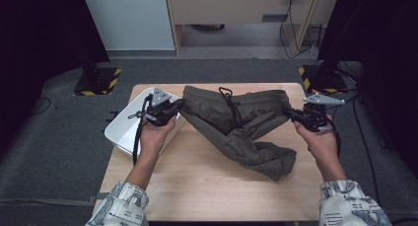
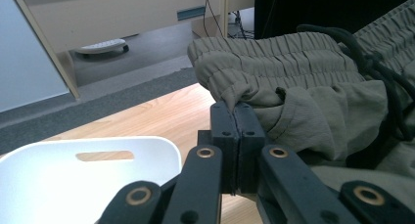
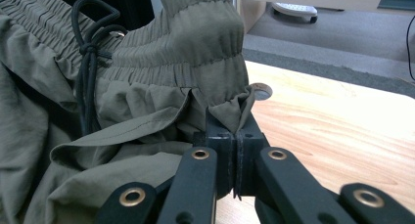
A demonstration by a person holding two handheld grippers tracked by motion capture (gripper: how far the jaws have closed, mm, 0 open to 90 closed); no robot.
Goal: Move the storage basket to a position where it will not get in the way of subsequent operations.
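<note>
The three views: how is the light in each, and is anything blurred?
High view: even light on the table, dark curtains at both sides. Left gripper view: the white bin glares bright and soft. Right gripper view: the shorts are sharp, the floor beyond is slightly blurred.

Overhead view; two close jaw-level views

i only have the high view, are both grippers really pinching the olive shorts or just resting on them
Observer: The left gripper has its jaws shut on a fold just under the elastic waistband of the olive-green fabric shorts.
Operator: and the right one
Observer: The right gripper is also shut, on a small peak of cloth at the waistband's other end.
Operator: anything near the right jaws
Observer: A small round hole in the light wooden table lies just beyond them.
</note>
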